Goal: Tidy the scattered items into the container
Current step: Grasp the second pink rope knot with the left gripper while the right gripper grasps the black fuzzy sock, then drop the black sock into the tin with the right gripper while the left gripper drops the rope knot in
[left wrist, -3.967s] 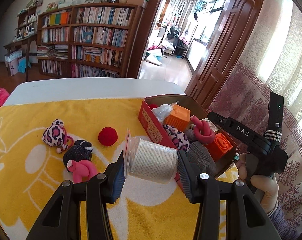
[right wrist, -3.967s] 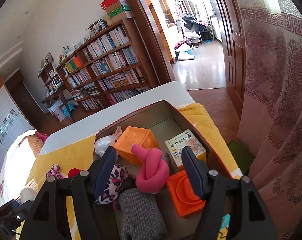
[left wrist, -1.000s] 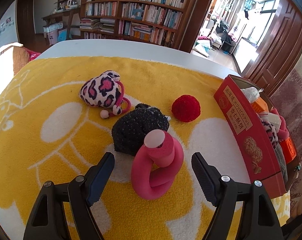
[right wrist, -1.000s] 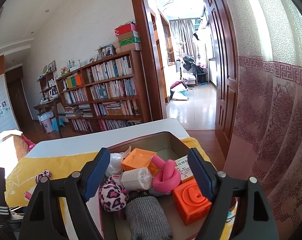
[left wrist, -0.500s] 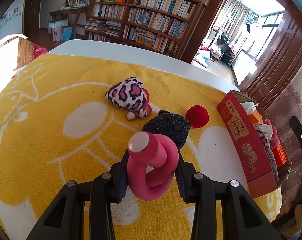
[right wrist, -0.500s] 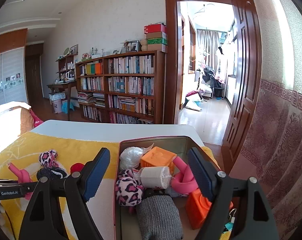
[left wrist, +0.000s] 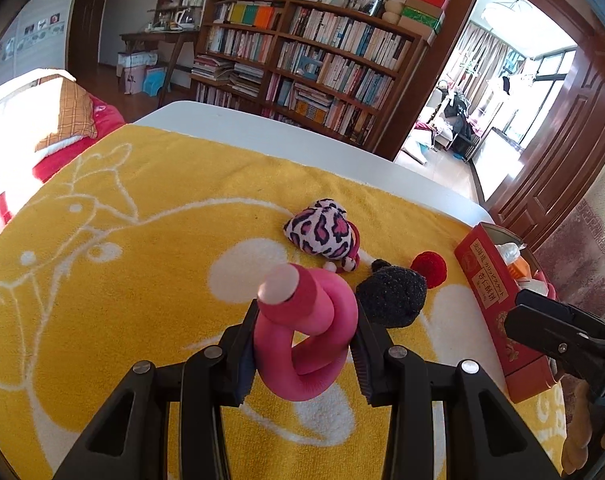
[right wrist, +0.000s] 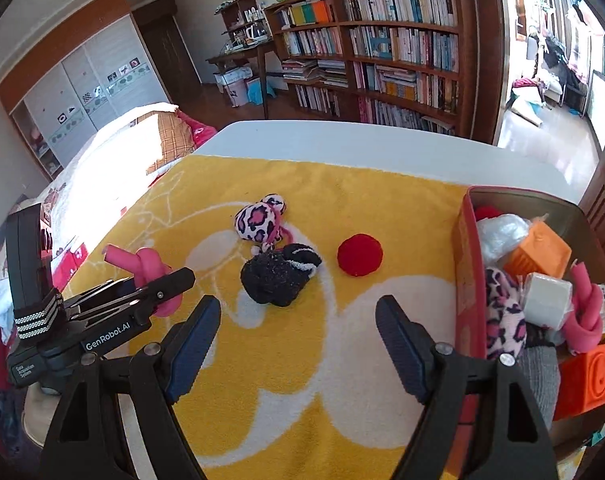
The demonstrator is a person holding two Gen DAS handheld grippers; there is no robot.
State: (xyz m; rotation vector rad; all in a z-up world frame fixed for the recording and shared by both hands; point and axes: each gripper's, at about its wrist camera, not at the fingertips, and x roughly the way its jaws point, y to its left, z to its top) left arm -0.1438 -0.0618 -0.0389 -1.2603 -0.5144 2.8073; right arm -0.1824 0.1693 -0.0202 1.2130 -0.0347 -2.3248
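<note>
Pink knotted foam tube [left wrist: 306,332] sits pinched in my left gripper [left wrist: 302,344]; my right gripper [right wrist: 298,340] hangs spread over the yellow towel [right wrist: 342,380], beside the red tin's [right wrist: 464,280] edge.

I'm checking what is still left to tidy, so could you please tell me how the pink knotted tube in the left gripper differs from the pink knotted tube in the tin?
The held pink knotted tube is clamped between the left gripper's pads above the yellow towel; the other pink knotted tube already sits in the red tin, wedged among toys. The held one shows fully, the tin one is partly hidden. Both share colour and knot shape.
</note>
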